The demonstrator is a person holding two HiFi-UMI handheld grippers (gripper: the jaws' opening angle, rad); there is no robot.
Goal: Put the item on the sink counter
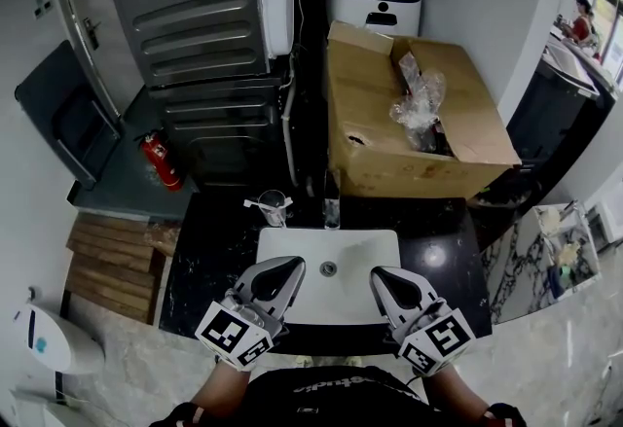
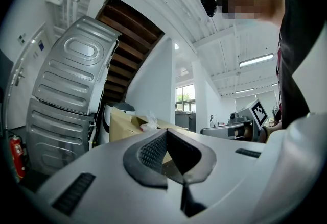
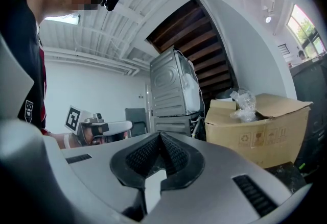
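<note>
Both grippers hover side by side over the near edge of the white basin (image 1: 292,250), which is set in the black sink counter (image 1: 209,265). My left gripper (image 1: 290,266) is shut with nothing between its pads, and my right gripper (image 1: 381,275) is also shut and empty. In the left gripper view the jaws (image 2: 166,134) meet at the tips and point up toward the room. The right gripper view shows its jaws (image 3: 160,136) closed the same way. A clear cup (image 1: 274,207) stands on the counter behind the basin, left of the faucet (image 1: 331,212).
An open cardboard box (image 1: 375,124) holding a plastic bag (image 1: 419,99) sits behind the counter. Stacked grey washing machines (image 1: 200,36) stand at back left, with a red fire extinguisher (image 1: 161,160) beside them. Wooden planks (image 1: 109,260) lie left of the counter.
</note>
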